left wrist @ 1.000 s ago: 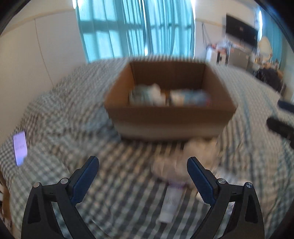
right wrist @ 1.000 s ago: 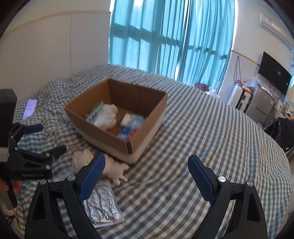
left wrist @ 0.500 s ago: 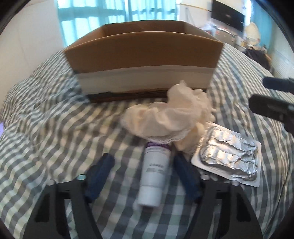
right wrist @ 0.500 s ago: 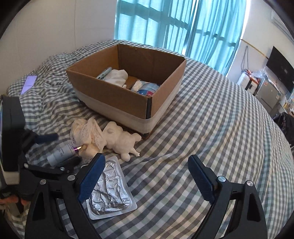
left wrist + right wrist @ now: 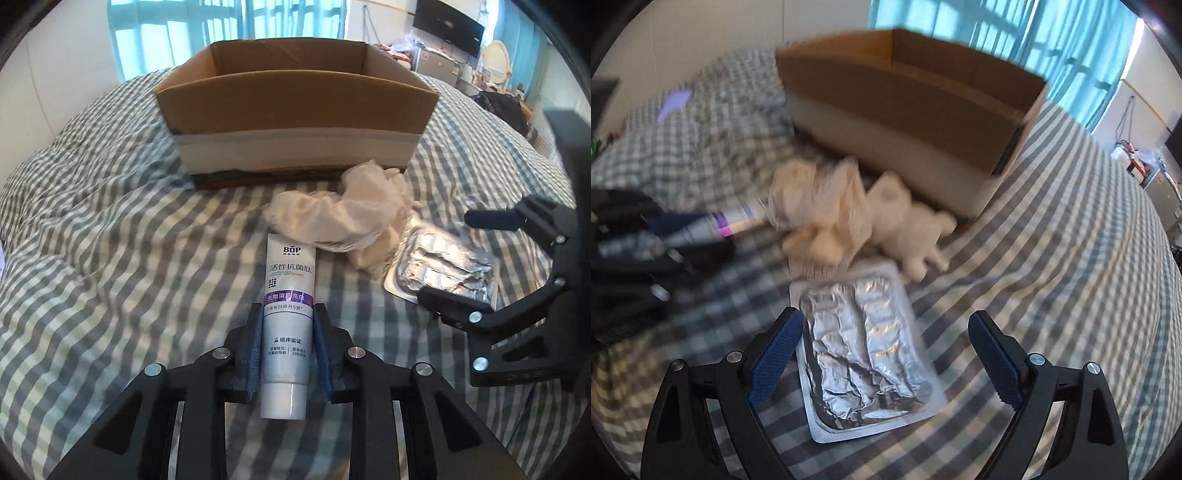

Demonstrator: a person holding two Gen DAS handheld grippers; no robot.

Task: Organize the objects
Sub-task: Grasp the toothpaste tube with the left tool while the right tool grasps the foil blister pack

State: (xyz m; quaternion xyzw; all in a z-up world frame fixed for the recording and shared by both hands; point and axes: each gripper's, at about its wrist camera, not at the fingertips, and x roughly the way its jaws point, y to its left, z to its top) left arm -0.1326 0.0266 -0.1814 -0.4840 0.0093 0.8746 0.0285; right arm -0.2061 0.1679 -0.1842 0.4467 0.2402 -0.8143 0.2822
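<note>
on the checked bedspread [image 5: 110,236], left gripper [image 5: 287,312] clamped on white toothpaste tube [image 5: 288,314] with purple band, cap nearest, right gripper [image 5: 886,332] spread wide over foil blister pack [image 5: 864,358], crumpled white cloth [image 5: 343,218] beyond, cardboard box [image 5: 295,122] farthest

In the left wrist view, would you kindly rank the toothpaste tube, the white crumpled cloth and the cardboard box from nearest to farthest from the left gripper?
1. Toothpaste tube: clamped between the fingers of the left gripper.
2. White crumpled cloth: just past the tube's far end, slightly to the right.
3. Cardboard box: farthest, behind the cloth on the checked bedcover.
</note>
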